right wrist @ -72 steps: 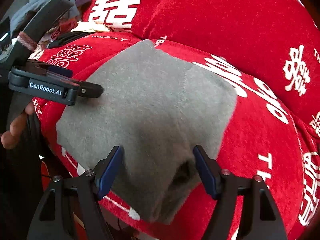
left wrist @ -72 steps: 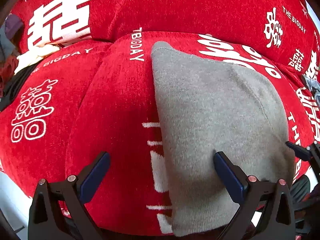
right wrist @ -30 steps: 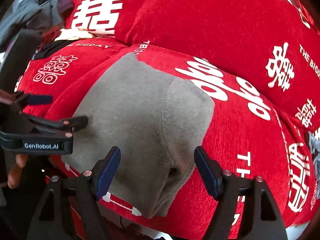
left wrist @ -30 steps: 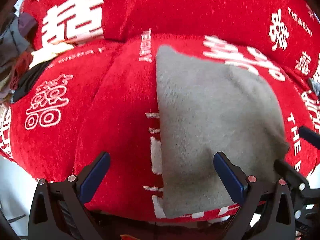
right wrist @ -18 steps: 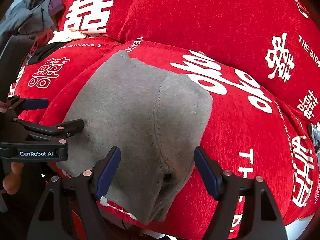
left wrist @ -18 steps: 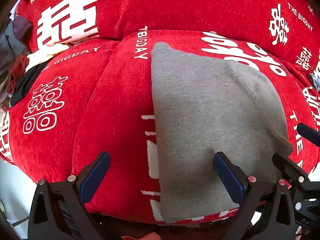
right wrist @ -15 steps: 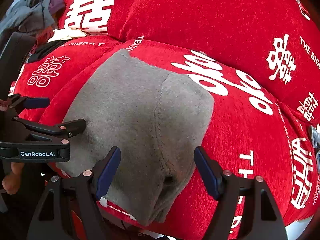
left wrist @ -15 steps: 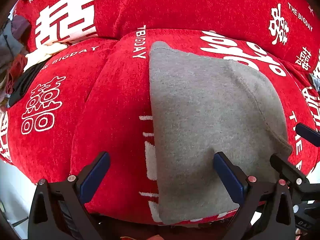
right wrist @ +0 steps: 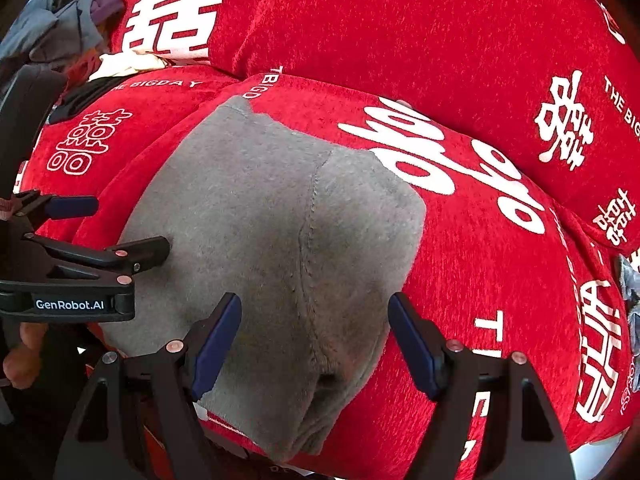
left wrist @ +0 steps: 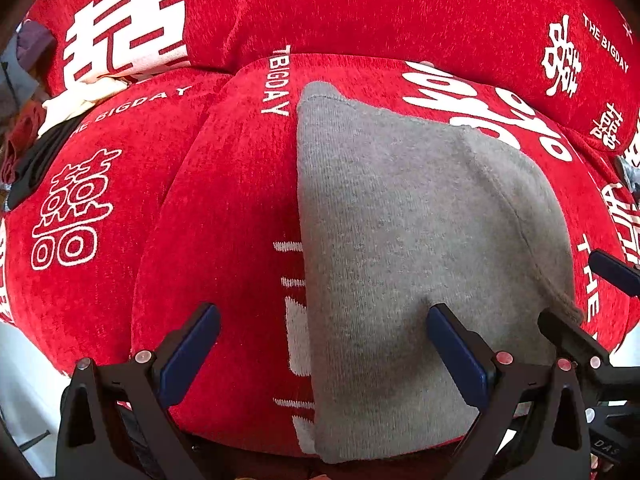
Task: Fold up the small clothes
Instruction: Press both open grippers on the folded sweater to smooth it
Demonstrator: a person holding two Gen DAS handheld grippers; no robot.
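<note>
Grey garment (left wrist: 408, 248) lies flat on the red sofa cushion (left wrist: 224, 216), near edge draping over the front. Left gripper (left wrist: 320, 344) and right gripper (right wrist: 316, 340) hover, jaws spread, holding nothing. Best pinch both near corners evenly, then fold away.

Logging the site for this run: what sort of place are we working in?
Most likely a home living room. The grey garment lies on a sofa seat cushion with a red cover printed with white characters, back cushions stand behind, and loose clothes are piled at one end.
</note>
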